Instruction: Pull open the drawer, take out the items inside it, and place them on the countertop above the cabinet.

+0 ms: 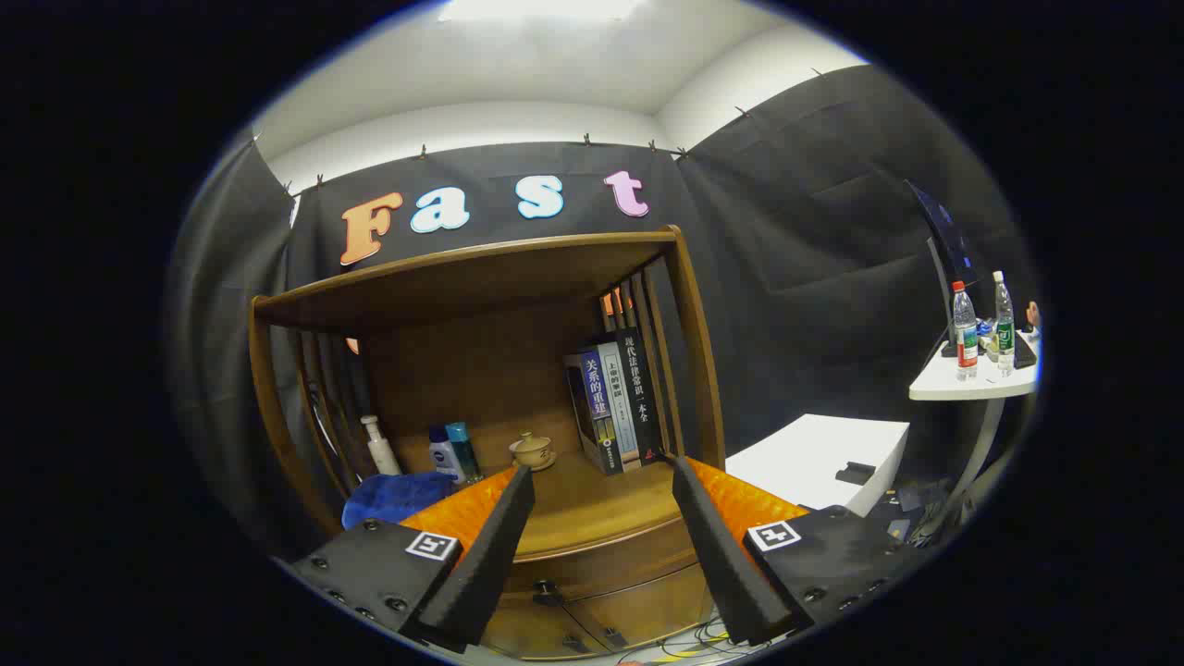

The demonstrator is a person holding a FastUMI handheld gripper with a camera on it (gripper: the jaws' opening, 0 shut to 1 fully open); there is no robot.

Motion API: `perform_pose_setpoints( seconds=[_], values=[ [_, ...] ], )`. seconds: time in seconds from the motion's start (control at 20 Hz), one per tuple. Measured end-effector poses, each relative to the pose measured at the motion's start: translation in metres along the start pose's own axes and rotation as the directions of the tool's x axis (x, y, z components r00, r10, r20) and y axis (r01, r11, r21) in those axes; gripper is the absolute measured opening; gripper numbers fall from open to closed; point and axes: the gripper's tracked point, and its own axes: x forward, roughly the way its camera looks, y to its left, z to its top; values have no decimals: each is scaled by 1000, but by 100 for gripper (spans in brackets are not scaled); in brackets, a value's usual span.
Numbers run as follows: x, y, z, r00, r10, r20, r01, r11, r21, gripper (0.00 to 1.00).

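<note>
Hovering wide open and empty, the gripper [601, 518] is facing the cabinet; its fingers are framing the closed drawer's small knob [546, 588], which wants a centred, level pinch before pulling straight.

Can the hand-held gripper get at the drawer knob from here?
Probably yes. The hand-held gripper is open, and the knob sits low between its fingers on the shut drawer, with nothing in between.

The wooden cabinet [481, 370] stands upright, its curved front drawer [601, 560] apparently shut, with a small dark knob [546, 588] at its lower front edge. The brown surface [583, 504] above the drawer runs to a rounded front edge.
</note>
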Motion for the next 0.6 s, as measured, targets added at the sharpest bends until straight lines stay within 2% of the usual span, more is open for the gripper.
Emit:
perform_pose_setpoints(
  seconds=[0.25, 0.6],
  values=[
    [0, 4, -3, 1000, 13, 5, -13, 999, -35, 98],
    [-3, 7, -6, 1000, 30, 4, -30, 1000, -3, 98]
  ],
)
